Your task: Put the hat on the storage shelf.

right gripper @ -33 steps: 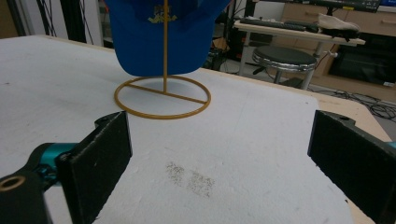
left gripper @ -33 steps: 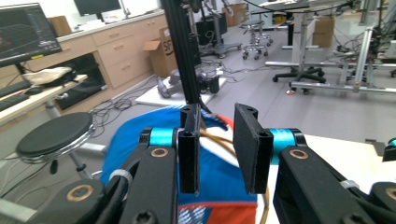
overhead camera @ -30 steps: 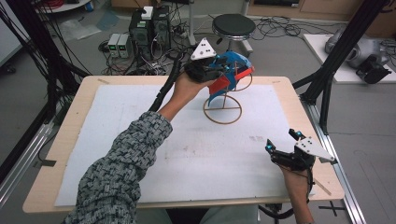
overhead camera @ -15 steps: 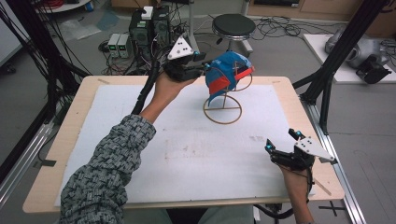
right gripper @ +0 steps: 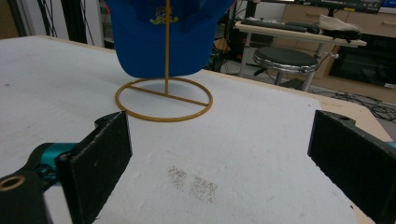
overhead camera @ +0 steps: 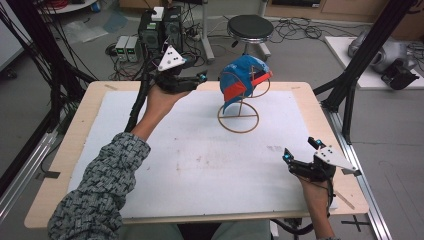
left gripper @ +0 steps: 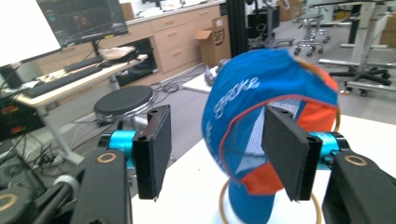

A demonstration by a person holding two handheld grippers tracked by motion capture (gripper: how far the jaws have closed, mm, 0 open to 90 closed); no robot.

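Note:
A blue and orange cap [overhead camera: 242, 80] hangs on a gold wire stand [overhead camera: 238, 121] at the far middle of the table. My left gripper [overhead camera: 199, 80] is held in the air just left of the cap, apart from it, jaws open and pointing at it. Its own view looks between the open jaws of the left gripper [left gripper: 222, 149] at the cap [left gripper: 261, 93], which lies beyond them. My right gripper [overhead camera: 300, 150] rests low near the front right of the mat, open and holding nothing. From the right gripper [right gripper: 219, 158] the cap [right gripper: 168, 32] and the stand's ring [right gripper: 163, 98] lie ahead.
A white mat [overhead camera: 200, 165] covers the wooden table [overhead camera: 75, 150]. A black stool [overhead camera: 250, 27] and electronics boxes [overhead camera: 160, 25] stand on the floor behind the far edge. Black frame posts [overhead camera: 350, 85] rise at the right rear corner.
My left gripper has drawn back to the left, away from the cap, which stays on its stand. The right gripper has not moved.

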